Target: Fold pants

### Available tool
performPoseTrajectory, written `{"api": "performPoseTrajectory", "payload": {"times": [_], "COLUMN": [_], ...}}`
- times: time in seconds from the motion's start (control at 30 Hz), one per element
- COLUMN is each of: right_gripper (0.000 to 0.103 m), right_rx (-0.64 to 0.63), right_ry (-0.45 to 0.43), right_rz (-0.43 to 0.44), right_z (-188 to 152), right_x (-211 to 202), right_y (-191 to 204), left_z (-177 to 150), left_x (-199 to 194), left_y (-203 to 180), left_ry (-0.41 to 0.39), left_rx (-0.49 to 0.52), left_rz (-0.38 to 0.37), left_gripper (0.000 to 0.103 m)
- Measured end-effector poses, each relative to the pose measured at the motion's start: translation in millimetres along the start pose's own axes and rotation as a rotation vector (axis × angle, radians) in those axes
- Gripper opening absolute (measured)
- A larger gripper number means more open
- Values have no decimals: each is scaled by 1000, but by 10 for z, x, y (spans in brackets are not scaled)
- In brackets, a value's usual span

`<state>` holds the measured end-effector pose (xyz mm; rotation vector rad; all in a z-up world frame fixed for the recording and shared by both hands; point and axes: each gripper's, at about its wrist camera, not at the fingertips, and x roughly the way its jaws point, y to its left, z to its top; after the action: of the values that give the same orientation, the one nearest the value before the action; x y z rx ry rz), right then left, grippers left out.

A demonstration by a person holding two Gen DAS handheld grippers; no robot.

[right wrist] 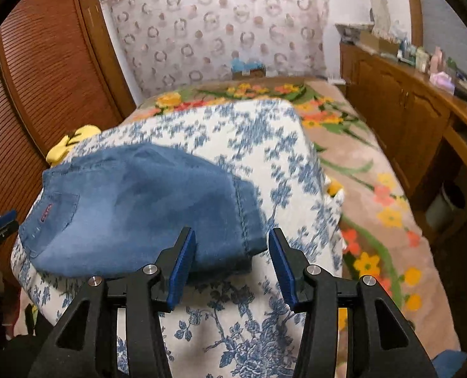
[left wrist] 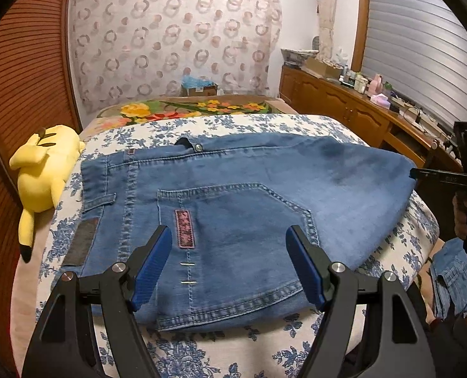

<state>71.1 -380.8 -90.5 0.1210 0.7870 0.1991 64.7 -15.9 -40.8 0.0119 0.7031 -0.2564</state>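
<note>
Folded jeans (left wrist: 233, 220) lying on a blue-floral sheet (left wrist: 265, 352); pocket patch (left wrist: 184, 228) pink-patterned, lettering unreadable. Left gripper (left wrist: 228, 266) wide over the jeans, empty. Right gripper (right wrist: 231, 263) apart, empty, above the jeans' edge. Yellow plush (left wrist: 44, 182) beside; louvred wardrobe (right wrist: 50, 72), wooden sideboard (left wrist: 353, 110).

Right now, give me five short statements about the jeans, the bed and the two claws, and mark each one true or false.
1. The jeans lie folded on the blue floral bedspread. True.
2. The left claw is clamped on the waistband. False: its jaws stand open above the back pocket, gripping nothing.
3. A yellow plush toy lies beside the jeans at the bed's edge. True.
4. The right claw holds a trouser leg in the air. False: it is open, with the folded end of the jeans lying on the bed in front of it.
5. The back pocket faces up. True.
</note>
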Motion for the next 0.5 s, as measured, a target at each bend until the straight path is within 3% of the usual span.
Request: {"api": "performPoseTrajectory", "payload": {"times": [0.1, 0.2, 0.5], "right_gripper": [22, 12, 8], "right_rx": [-23, -60, -206], "right_ry": [-13, -64, -182], "right_rz": [-4, 24, 137], "right_z": [4, 69, 469], "right_x": [-82, -190, -541], "right_y": [16, 112, 692], "left_z": [-15, -23, -13], "left_x": [0, -3, -84], "left_y": [-1, 17, 56], "left_ry": [1, 0, -26], "left_rx": [-2, -9, -19], "left_rz": [1, 2, -3], "left_gripper": [75, 75, 75]}}
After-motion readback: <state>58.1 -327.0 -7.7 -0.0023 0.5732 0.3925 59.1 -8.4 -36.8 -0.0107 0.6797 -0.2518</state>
